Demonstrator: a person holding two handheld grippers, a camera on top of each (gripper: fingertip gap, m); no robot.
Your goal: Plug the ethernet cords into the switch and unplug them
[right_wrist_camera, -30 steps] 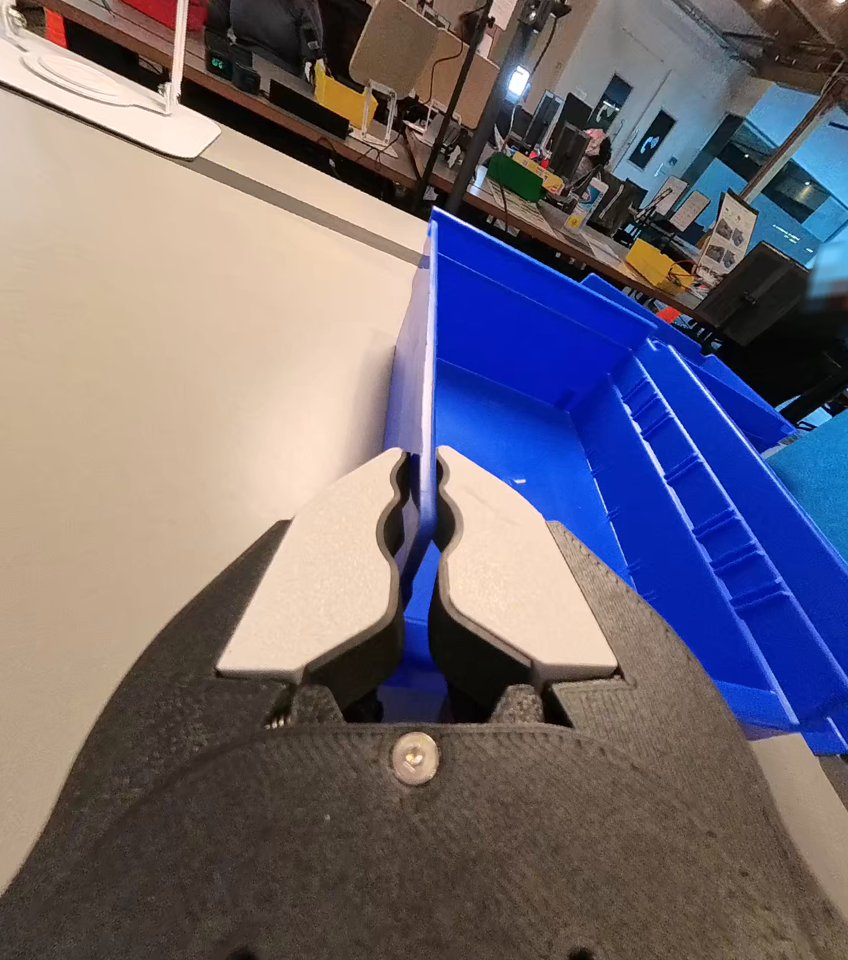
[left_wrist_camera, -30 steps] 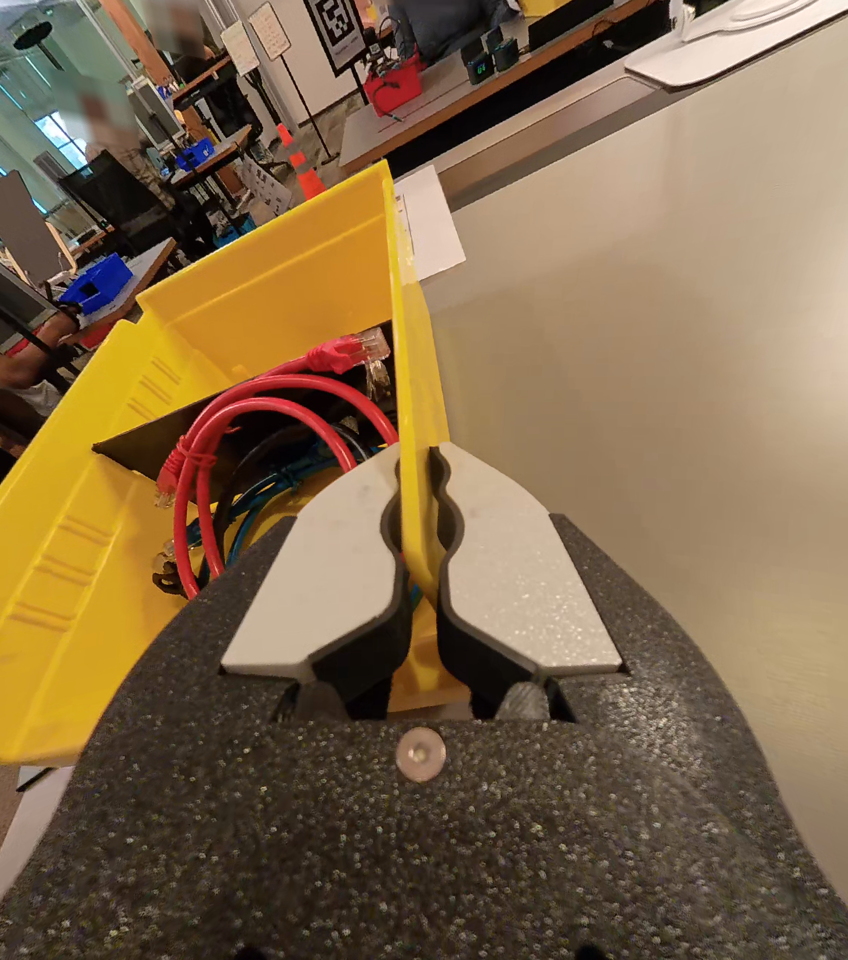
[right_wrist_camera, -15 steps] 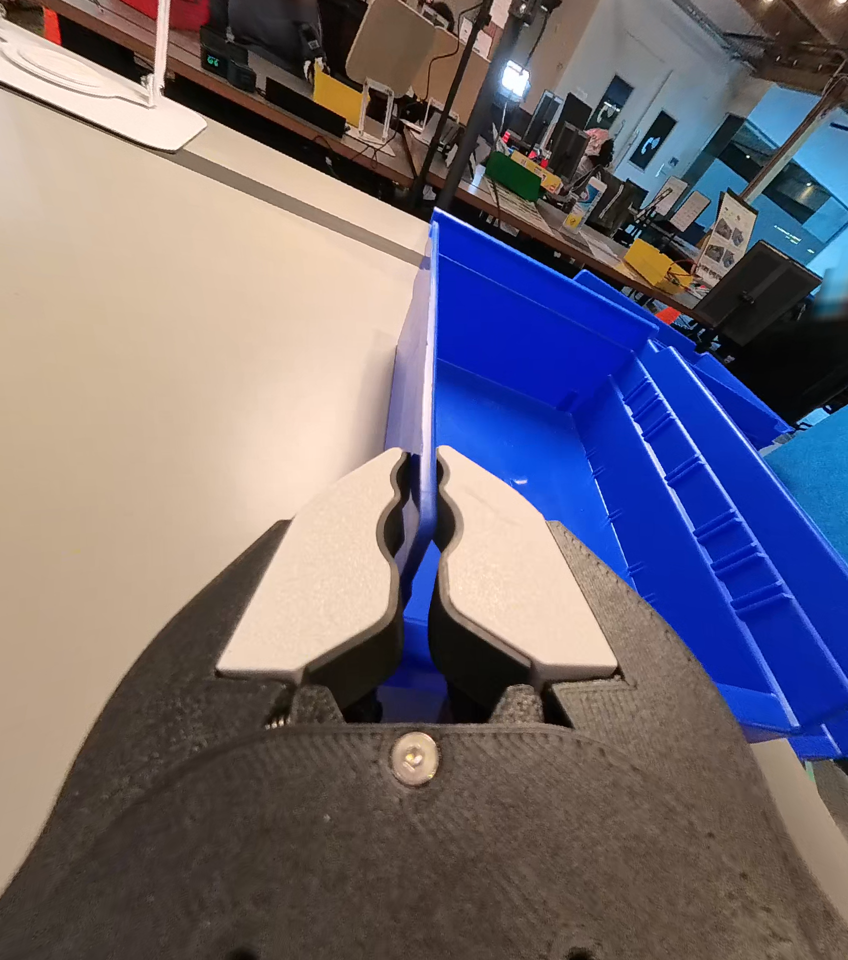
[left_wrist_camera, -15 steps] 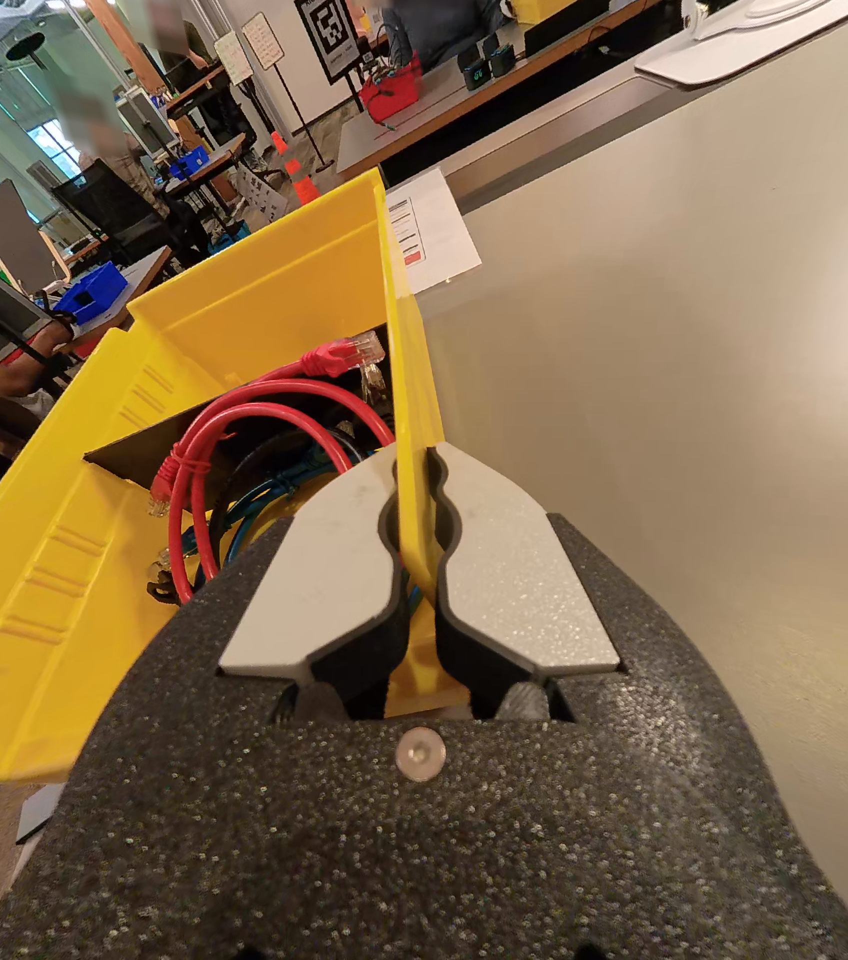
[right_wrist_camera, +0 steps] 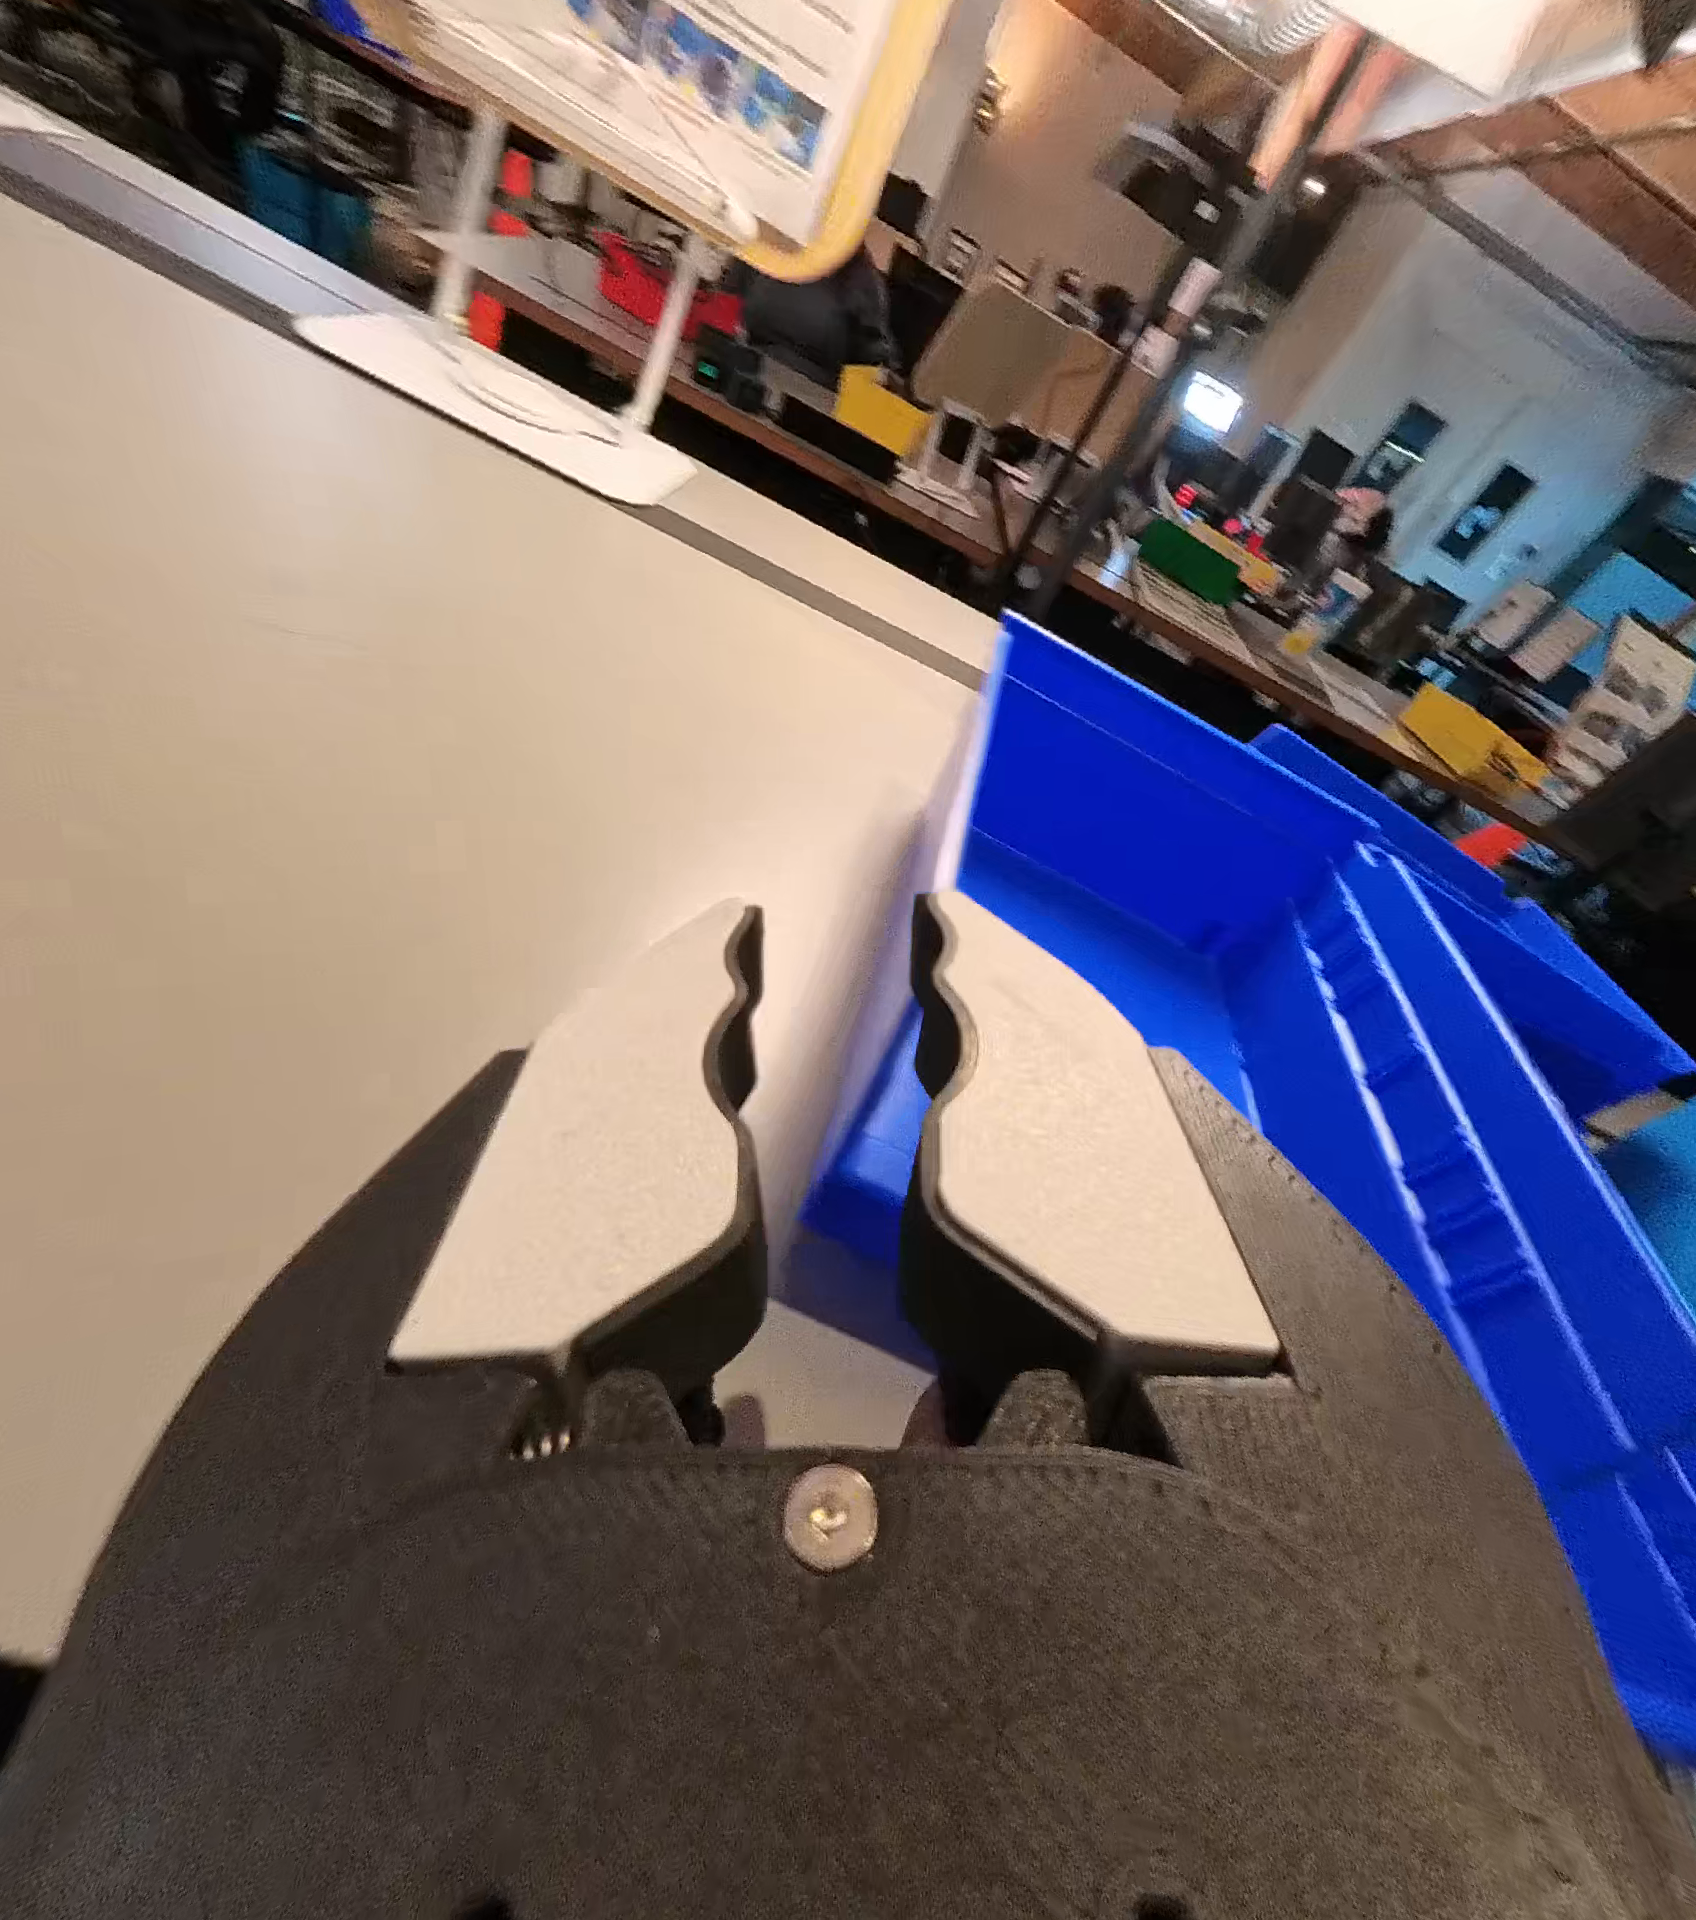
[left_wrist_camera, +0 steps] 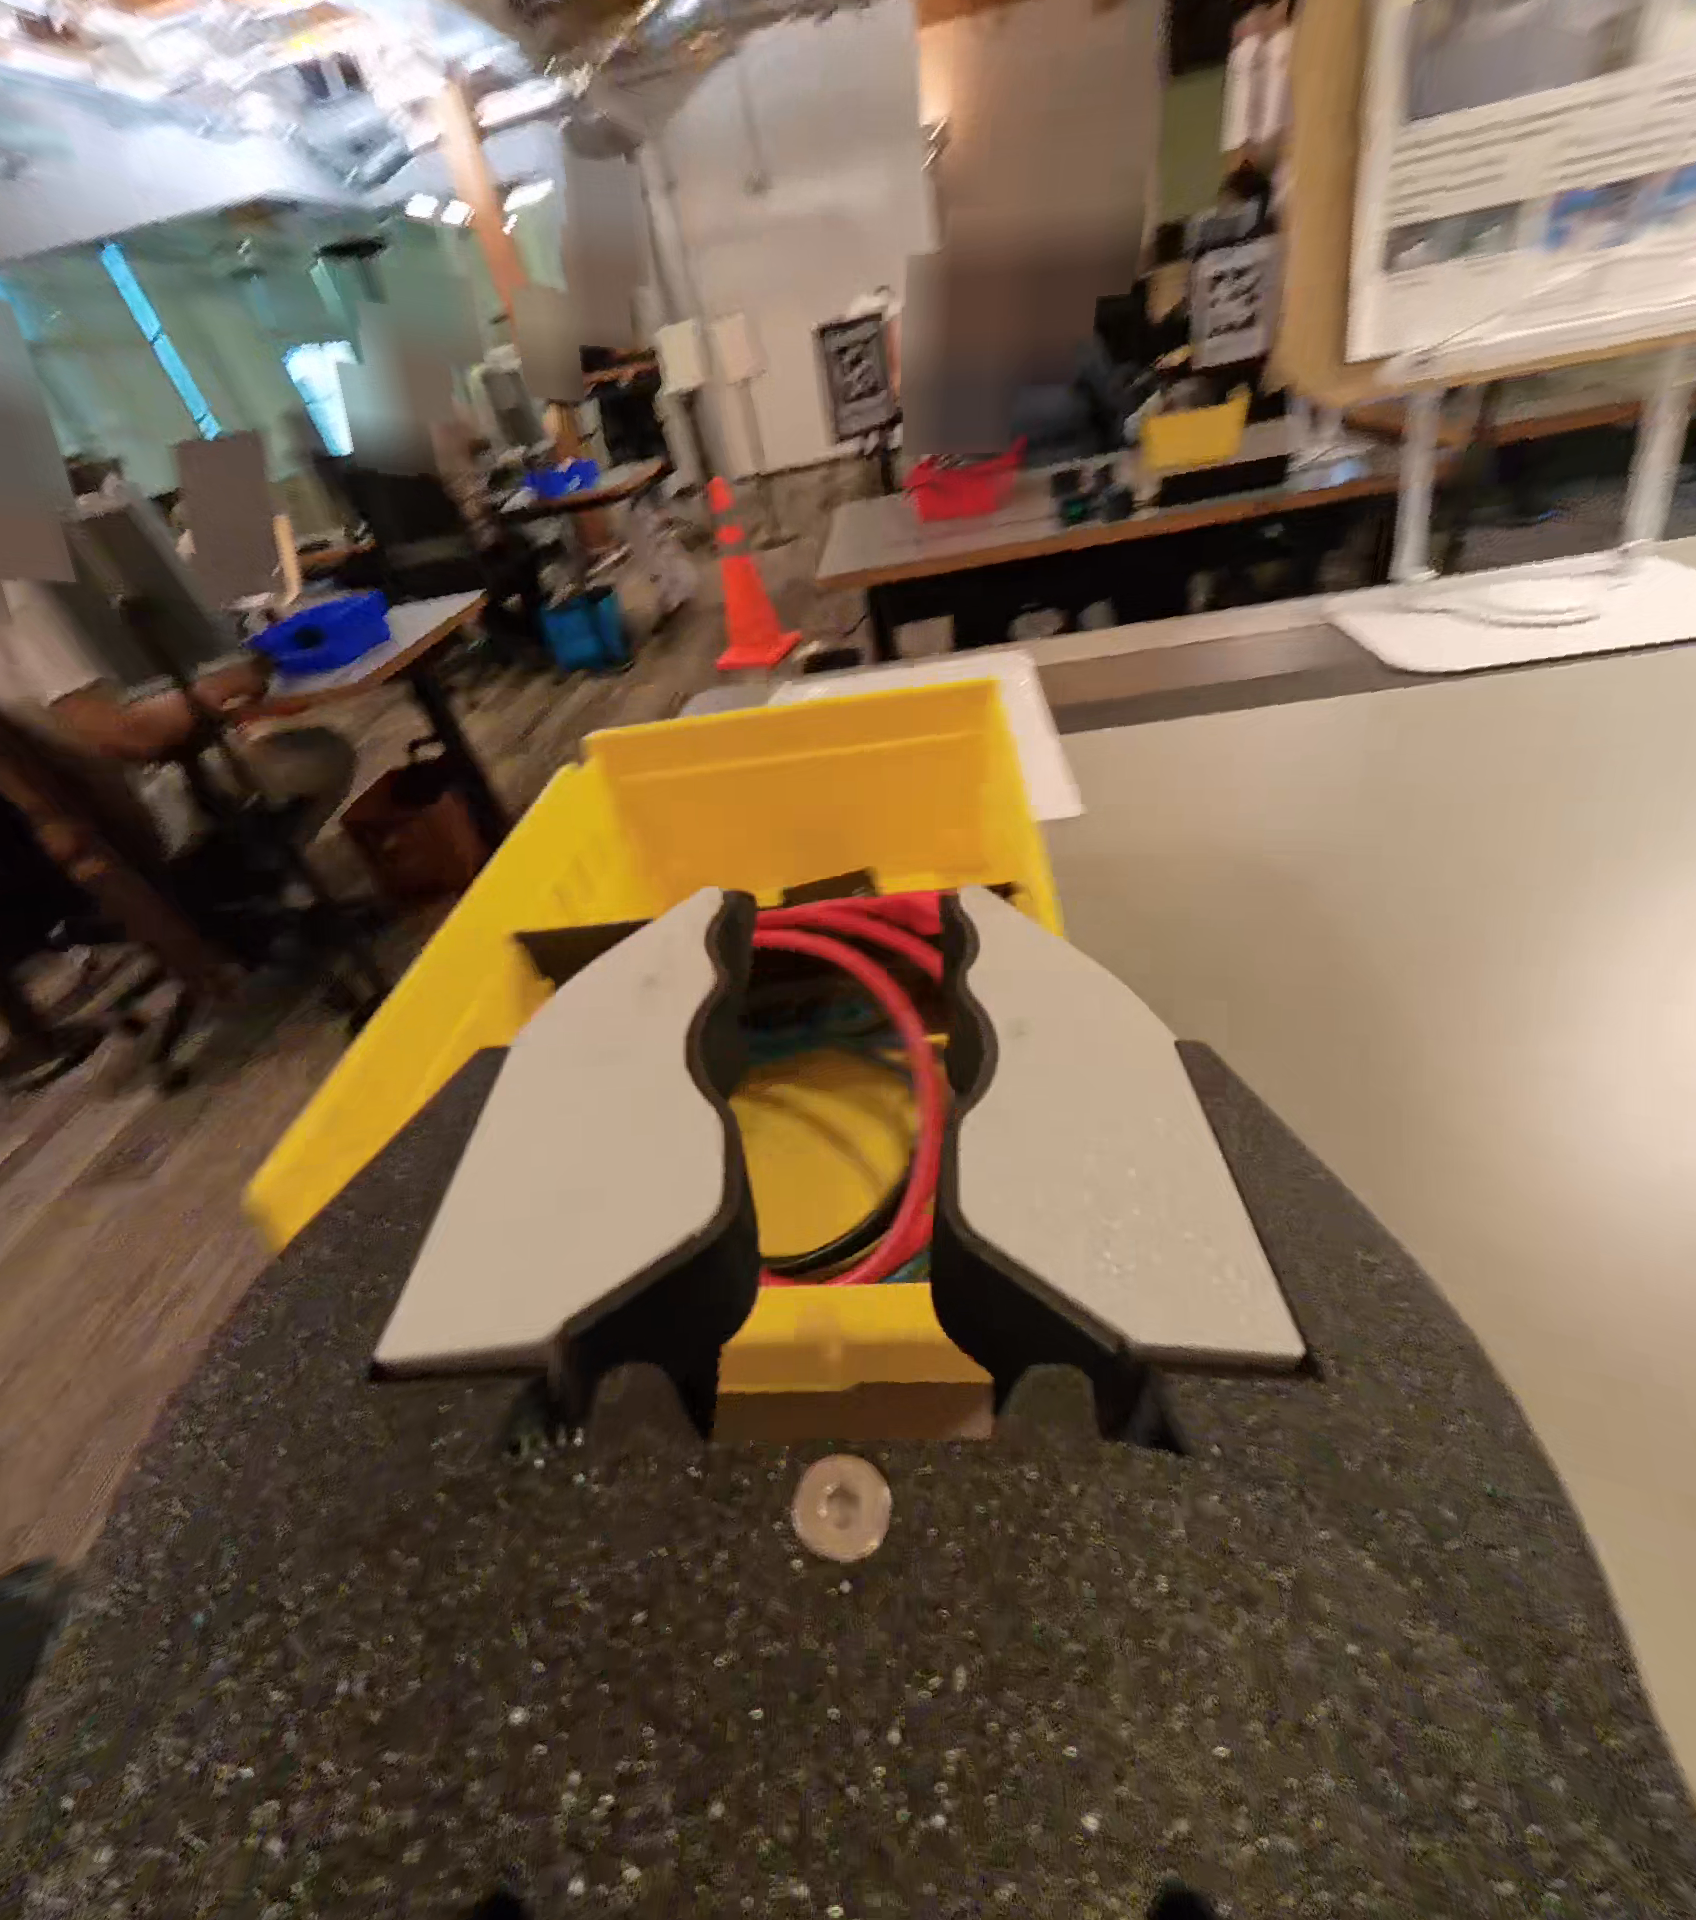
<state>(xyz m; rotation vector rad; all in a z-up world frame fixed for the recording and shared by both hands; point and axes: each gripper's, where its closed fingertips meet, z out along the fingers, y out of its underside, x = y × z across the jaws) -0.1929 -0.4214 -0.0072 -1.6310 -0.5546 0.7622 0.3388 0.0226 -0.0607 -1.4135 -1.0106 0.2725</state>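
In the left wrist view a yellow bin (left_wrist_camera: 802, 790) sits at the table's left edge and holds coiled red ethernet cords (left_wrist_camera: 911, 1049) with blue and black cords under them. A black flat thing, perhaps the switch (left_wrist_camera: 574, 940), lies in the bin, mostly hidden. My left gripper (left_wrist_camera: 844, 914) is open and empty, raised over the bin's near end. In the right wrist view my right gripper (right_wrist_camera: 833, 920) is open and empty, raised beside the left wall of an empty blue bin (right_wrist_camera: 1135, 790).
The grey table top (right_wrist_camera: 252, 727) stretches between the two bins. A white stand base (right_wrist_camera: 511, 405) with a poster board stands at the far edge; it also shows in the left wrist view (left_wrist_camera: 1550, 613). A sheet of paper (left_wrist_camera: 1041, 727) lies behind the yellow bin. Other work tables and people lie beyond. The left tips stand about 20 centimetres off the switch (left_wrist_camera: 574, 940).
Both grippers have let go of the bin walls they gripped, opened, and lifted back. The left one now faces along the yellow bin from its near end.
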